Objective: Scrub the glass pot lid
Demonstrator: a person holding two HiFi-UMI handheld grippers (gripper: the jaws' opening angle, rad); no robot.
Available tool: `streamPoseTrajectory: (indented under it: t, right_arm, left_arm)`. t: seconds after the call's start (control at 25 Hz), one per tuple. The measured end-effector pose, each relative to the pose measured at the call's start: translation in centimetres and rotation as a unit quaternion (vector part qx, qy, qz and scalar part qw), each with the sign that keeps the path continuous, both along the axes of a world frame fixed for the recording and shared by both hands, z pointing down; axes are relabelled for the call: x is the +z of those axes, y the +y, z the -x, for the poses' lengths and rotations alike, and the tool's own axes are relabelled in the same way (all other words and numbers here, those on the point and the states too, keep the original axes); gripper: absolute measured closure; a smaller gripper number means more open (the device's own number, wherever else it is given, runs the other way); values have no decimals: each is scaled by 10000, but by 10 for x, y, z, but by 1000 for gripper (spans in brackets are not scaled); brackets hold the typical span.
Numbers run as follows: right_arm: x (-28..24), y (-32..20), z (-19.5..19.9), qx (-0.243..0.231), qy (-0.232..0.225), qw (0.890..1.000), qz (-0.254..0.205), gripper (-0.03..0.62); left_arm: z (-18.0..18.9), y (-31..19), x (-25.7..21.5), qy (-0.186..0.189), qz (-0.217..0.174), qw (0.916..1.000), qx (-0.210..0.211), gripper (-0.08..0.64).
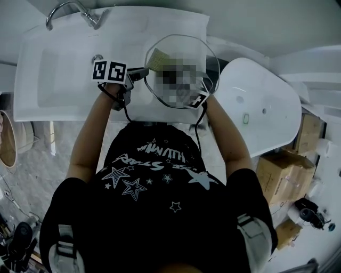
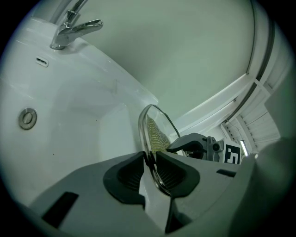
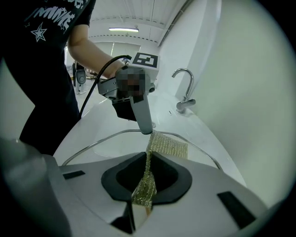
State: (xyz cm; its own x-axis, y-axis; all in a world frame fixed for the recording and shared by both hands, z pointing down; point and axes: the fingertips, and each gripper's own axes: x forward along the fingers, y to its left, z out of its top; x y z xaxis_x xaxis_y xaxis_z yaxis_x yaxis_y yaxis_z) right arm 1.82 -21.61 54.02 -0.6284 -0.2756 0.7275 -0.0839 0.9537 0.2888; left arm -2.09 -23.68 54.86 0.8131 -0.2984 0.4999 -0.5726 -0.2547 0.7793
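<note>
- At the far left, the faucet [image 1: 69, 10] stands at the back edge of the white sink [image 1: 53, 80]. The basin below it is wide and bare, so the most open room is on this side.
- Your left gripper [image 1: 143, 72] is over the right part of the sink. Its jaws stand narrow, pressed on the left rim of the glass lid [image 1: 176, 45]; the left gripper view [image 2: 150, 162] shows the thin rim [image 2: 141, 125] between the two pads.
- The lid is held in the air over the right end of the sink, its face turned up toward you. No other edge of it touches anything.
- The yellow scrub cloth [image 1: 158, 58] lies on the lid near its left rim, just beside the tip of the left gripper. In the right gripper view it [image 3: 169, 143] spreads flat on the glass.
- Your right gripper [image 1: 200, 96] is at the lid's near right edge. Its jaws [image 3: 147, 185] are closed on one end of the cloth.
- To the right, the white bathtub [image 1: 261, 106] begins; in the head view its rim comes close to the lid's right edge, so the room there is small.
- Farther right are cardboard boxes [image 1: 277, 170], well apart from the lid.
</note>
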Motion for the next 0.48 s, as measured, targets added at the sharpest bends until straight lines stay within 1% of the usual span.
streamPoseTrajectory:
  t: [0.08, 0.2, 0.24, 0.36, 0.48]
  right_arm:
    - [1, 0, -1, 37, 71, 10000, -4, 548]
    - [7, 1, -5, 83, 360, 9993, -94, 548]
    - [8, 3, -6, 95, 379, 9992, -106, 548]
    - [7, 9, -5, 78, 255, 9996, -28, 548]
    - [5, 21, -6, -78, 176, 9998, 102, 548]
  left_arm:
    - [0, 0, 0, 39, 1, 10000, -3, 471]
    - [1, 0, -1, 46, -13, 10000, -53, 471]
    - [1, 0, -1, 41, -10, 10000, -66, 471]
    - [1, -2, -1, 34, -3, 10000, -55, 471]
    - [2, -2, -2, 58, 16, 9999, -88, 471]
